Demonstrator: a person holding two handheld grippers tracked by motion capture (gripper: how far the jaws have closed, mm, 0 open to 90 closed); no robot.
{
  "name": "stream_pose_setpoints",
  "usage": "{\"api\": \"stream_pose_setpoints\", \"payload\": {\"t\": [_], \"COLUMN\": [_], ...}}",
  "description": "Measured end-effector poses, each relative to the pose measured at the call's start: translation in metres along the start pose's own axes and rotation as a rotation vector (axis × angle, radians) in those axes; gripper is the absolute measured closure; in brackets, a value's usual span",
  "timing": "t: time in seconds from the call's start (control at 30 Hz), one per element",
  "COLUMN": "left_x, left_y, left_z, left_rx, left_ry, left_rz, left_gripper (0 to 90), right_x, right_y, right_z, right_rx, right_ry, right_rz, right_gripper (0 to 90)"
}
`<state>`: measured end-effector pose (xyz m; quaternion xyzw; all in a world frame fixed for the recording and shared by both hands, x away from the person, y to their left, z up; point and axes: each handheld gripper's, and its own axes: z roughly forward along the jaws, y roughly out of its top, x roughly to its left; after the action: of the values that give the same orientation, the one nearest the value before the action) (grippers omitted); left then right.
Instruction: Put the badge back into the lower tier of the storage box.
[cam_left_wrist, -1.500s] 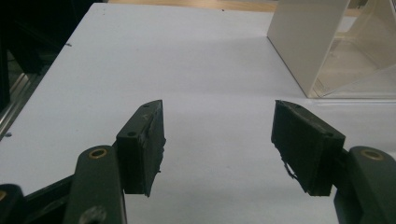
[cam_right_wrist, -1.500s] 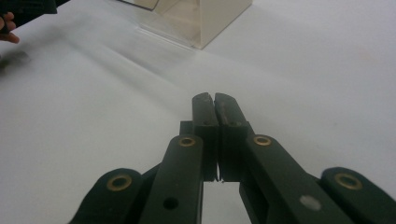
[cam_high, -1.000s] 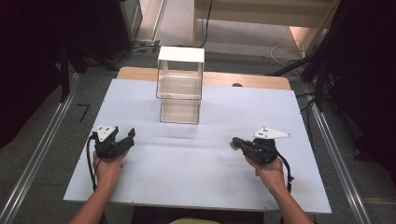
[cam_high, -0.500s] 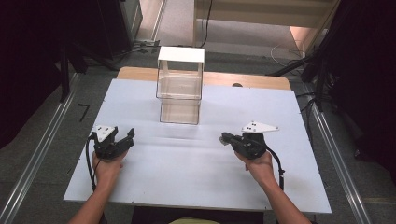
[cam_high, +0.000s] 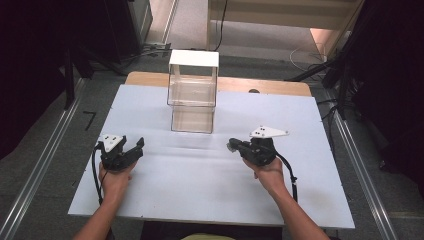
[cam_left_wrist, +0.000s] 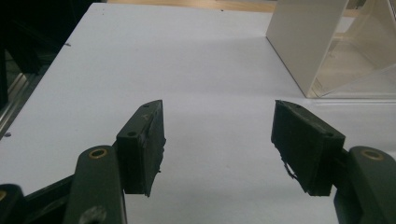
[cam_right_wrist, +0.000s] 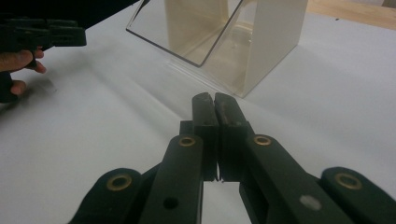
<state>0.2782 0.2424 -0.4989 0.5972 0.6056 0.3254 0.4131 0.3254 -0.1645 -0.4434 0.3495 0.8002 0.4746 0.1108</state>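
1. The left claw rests low over the white desk at its near left, held in the person's left hand. Its jaws stand wide apart, with nothing but bare desk between them, as the left gripper view makes plain.
2. The right claw sits at the near right of the desk, in the person's right hand, and points leftward toward the middle of the desk. Its jaws are pressed together with nothing between them; in the right gripper view the two black pads meet face to face.
3. A grey three-cornered plate tops the right claw, and a like one tops the left. A black cable trails from the right claw back along the forearm.
4. The clear box stands on the far middle part of the desk, well apart from both claws. It has a white top, white side walls and see-through front panels, and it looks to be in two tiers, one above the other.
5. In the right gripper view the box lies ahead of the closed jaws, near but apart from them, and the left claw shows at the upper left.
6. In the left gripper view the box's white side wall stands ahead and to the right of the open jaws.
7. Past the box, a strip of bare wood edges the desk's far side.
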Motion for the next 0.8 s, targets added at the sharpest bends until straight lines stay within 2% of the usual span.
{"api": "stream_pose_setpoints", "payload": {"t": [0.8], "left_x": [0.000], "left_y": [0.000], "left_z": [0.000], "left_rx": [-0.001], "left_ry": [-0.005], "left_rz": [-0.001], "left_gripper": [34.6], "right_x": [0.011], "right_y": [0.019], "right_z": [0.022], "right_rx": [-0.013], "right_ry": [0.021], "right_rz": [-0.009], "right_gripper": [85.8]}}
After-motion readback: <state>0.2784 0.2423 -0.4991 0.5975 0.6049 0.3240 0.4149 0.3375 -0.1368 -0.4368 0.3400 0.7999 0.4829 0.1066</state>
